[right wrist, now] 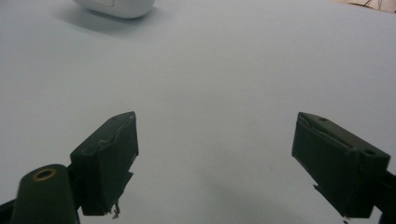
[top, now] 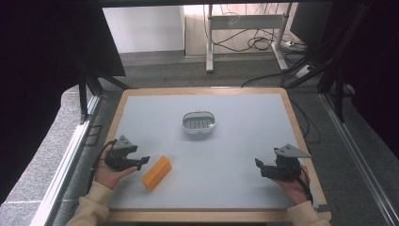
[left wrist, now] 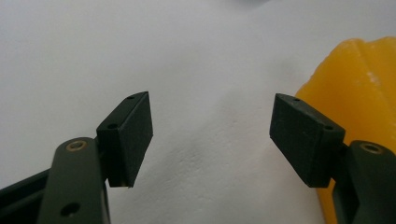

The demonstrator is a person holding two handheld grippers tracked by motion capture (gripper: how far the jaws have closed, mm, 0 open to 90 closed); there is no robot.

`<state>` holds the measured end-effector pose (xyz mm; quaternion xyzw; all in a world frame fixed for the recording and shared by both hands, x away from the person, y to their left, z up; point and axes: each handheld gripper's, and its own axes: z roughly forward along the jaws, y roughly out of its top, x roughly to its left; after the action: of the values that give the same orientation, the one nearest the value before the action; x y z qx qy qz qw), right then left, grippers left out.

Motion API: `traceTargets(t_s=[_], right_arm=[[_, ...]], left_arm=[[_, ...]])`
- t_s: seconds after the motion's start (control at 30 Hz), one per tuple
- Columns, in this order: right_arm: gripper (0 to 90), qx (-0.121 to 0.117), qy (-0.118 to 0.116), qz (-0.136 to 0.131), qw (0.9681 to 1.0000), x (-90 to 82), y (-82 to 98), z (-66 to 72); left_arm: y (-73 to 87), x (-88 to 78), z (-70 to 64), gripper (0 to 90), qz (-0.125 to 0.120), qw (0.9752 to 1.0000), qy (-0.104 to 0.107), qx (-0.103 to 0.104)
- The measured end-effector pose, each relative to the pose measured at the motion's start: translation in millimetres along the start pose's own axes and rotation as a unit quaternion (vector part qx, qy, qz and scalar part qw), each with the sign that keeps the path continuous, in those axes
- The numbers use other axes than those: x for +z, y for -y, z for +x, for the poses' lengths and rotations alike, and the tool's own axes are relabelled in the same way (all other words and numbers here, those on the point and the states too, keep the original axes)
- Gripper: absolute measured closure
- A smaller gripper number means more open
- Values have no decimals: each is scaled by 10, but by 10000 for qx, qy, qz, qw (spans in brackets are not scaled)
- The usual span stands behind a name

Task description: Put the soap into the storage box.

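Left tool lining up on the yellow block

Nearest the person, the left tool (top: pixel 142 162) stands wide and empty, with the yellow block (top: pixel 157 172) just beside its right jaw on the grey worktop (top: pixel 235 150); best to shift it sideways until the block sits squarely between the pads, then close across the narrow faces. The right tool (top: pixel 259 168) waits wide and empty, well apart. Farther off sits the white oval dish (top: pixel 199 123).

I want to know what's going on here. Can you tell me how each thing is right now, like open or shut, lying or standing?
left gripper: open, nothing between the jaws, beside the yellow block.
right gripper: open, holding nothing, over bare table.
yellow block: lying flat on the table, not gripped.
white dish: upright, no lid, sitting mid-table.
table: holds the block and dish.
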<state>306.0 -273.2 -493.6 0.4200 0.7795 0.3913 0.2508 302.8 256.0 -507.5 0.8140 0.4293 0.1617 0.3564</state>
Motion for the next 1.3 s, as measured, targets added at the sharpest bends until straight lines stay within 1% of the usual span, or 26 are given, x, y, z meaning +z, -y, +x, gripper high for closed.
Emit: traceTargets(t_s=[0.13,0.23,0.3,0.43,0.47,0.63,0.87,1.07,1.13,1.2,1.23,1.3], right_arm=[[172,6,-51,7,10000,10,0,1],[176,51,-37,76,10000,10,3,11],[176,52,-27,80,10000,6,4,15],[176,87,-10,122,9999,5,13,16],[176,99,-8,143,9998,4,16,16],[182,46,4,143,9999,15,23,24],[182,-15,-25,169,9999,20,26,32],[183,-20,-35,180,9998,16,30,32],[183,-22,-34,187,9998,14,31,31],[183,-24,-32,186,9998,12,33,30],[183,-2,-38,173,9998,11,32,29],[183,54,-74,153,9998,7,31,29]], left_arm=[[2,6,8,295,67,10000,43,-30],[-3,-6,19,296,114,9999,63,-34],[-12,-22,13,298,89,9999,43,-44],[-61,-111,0,299,31,9999,85,-43],[-61,-111,0,302,31,9999,85,-43],[-94,-181,2,319,16,9999,120,-94],[-102,-200,6,327,28,9997,178,-138],[-114,-229,4,334,14,9997,205,-136],[-126,-251,-1,335,15,9996,227,-165],[-154,-293,-26,335,-11,9995,264,-177],[-184,-327,-54,333,-1,9995,278,-155],[-197,-343,-65,331,0,9995,299,-141]])
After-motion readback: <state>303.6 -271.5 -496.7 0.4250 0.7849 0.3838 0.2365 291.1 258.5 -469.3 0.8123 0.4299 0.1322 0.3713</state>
